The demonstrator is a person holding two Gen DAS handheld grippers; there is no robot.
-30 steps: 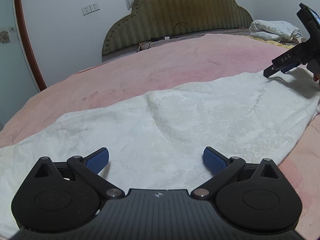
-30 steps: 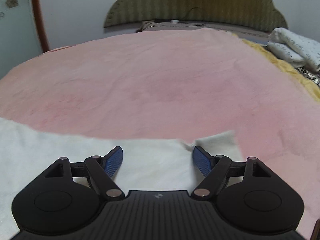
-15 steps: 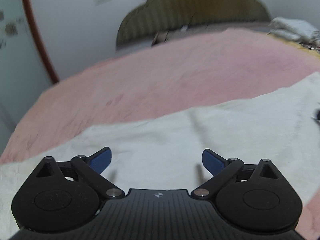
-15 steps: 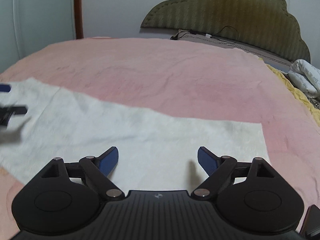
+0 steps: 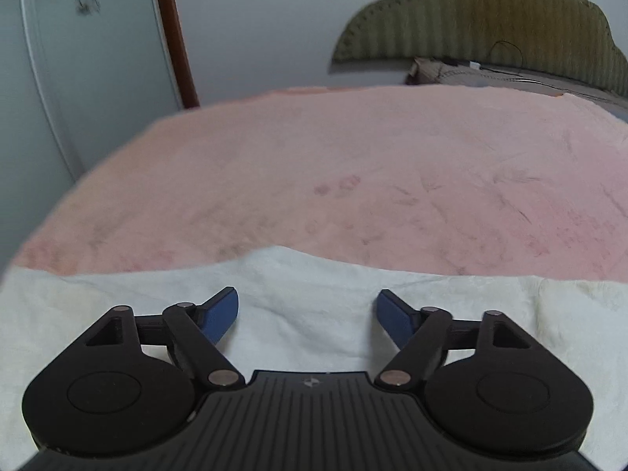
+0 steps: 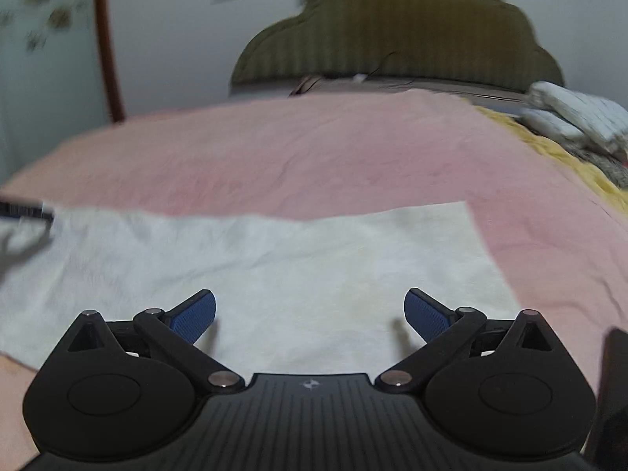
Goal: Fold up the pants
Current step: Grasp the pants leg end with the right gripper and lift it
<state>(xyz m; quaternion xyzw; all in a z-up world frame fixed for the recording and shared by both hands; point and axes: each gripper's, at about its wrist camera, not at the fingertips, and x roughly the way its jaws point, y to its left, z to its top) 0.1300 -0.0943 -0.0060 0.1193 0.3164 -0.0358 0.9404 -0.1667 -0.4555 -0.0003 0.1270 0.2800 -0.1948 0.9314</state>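
Note:
White pants (image 5: 314, 286) lie flat across a pink bedspread (image 5: 353, 165). In the left wrist view my left gripper (image 5: 308, 312) is open and empty, low over the pants near their far edge. In the right wrist view the pants (image 6: 274, 251) stretch from the left to a straight end at the right. My right gripper (image 6: 310, 312) is open and empty just above them. The left gripper's tip (image 6: 27, 210) shows at the far left of that view, over the pants.
An olive padded headboard (image 5: 490, 23) stands at the far side of the bed. Folded white bedding (image 6: 577, 117) and a yellow blanket (image 6: 569, 161) lie at the right. A white door with a brown frame (image 5: 172, 31) is at the left.
Both grippers have swung and shifted along the pants. The left one now faces the bed's left part and sits closer to the pants' far edge. Both stay open.

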